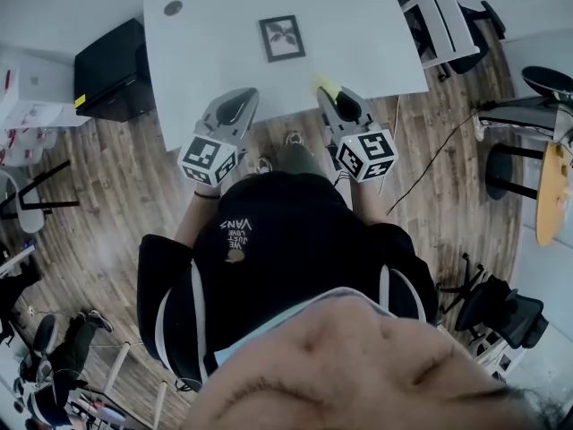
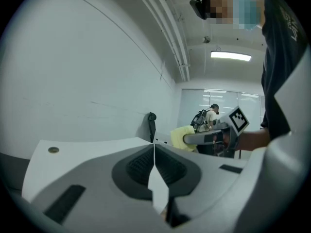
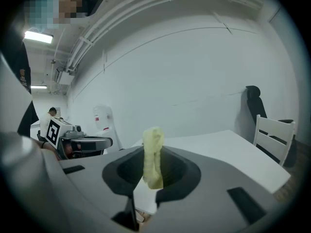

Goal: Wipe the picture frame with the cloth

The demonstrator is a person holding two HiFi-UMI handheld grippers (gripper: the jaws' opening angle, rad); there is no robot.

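Wiping not yet begun: picture frame [image 1: 282, 38] untouched on bench [image 1: 206, 52], yellow cloth [image 3: 152, 159] pinched in right tool [image 1: 347, 107], left tool [image 2: 154, 149] closed, empty.

The white surface [image 1: 376, 34] carries a picture frame [image 1: 282, 38] lying flat near its middle. A round cap [image 1: 173, 8] sits at ten o'clock from it, near the corner.

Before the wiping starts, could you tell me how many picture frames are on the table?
1: the picture frame sits near the middle of the white table; none appears hidden.
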